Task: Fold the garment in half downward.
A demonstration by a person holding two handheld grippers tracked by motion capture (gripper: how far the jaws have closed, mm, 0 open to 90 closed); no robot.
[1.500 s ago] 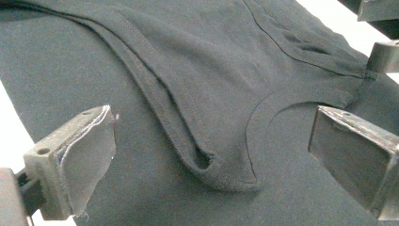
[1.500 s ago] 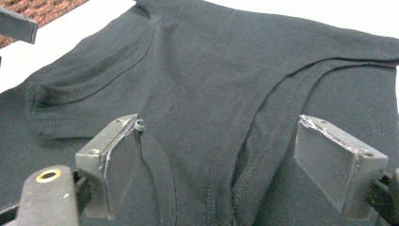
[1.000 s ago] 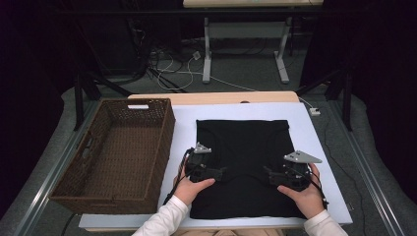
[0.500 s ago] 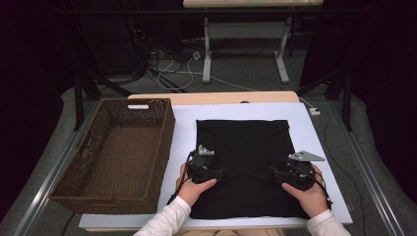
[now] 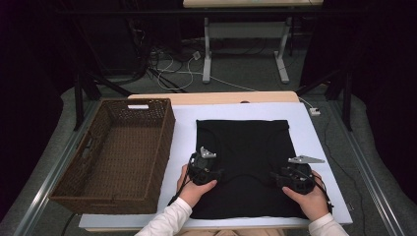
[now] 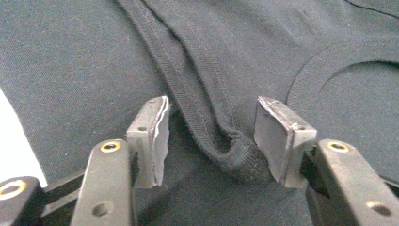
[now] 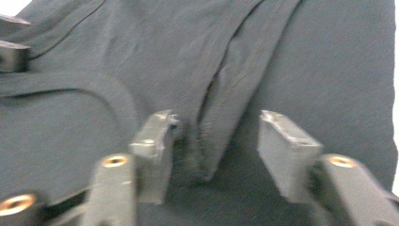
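Note:
A black T-shirt [image 5: 241,142] lies flat on the white table top [image 5: 183,129]. My left gripper [image 5: 205,164] rests on its left part and my right gripper [image 5: 294,174] on its right part. In the left gripper view, the left gripper [image 6: 211,136] has a hemmed fold [image 6: 235,157] between its jaws. The fold touches one pad [image 6: 275,136], with a gap to the other. In the right gripper view, the right gripper [image 7: 214,146] straddles a seamed fold [image 7: 219,117] that lies beside one pad [image 7: 157,150], clear of the other. Both pairs of jaws have just been closing.
A brown wicker basket [image 5: 162,142] stands on the table's left, close to the shirt's left edge. A person's hands and white sleeves come in from the near edge. Table legs and cables [image 5: 206,54] lie on the floor beyond the table.
Both hands have stayed almost where they were on the shirt. The shirt and the basket lie as before.

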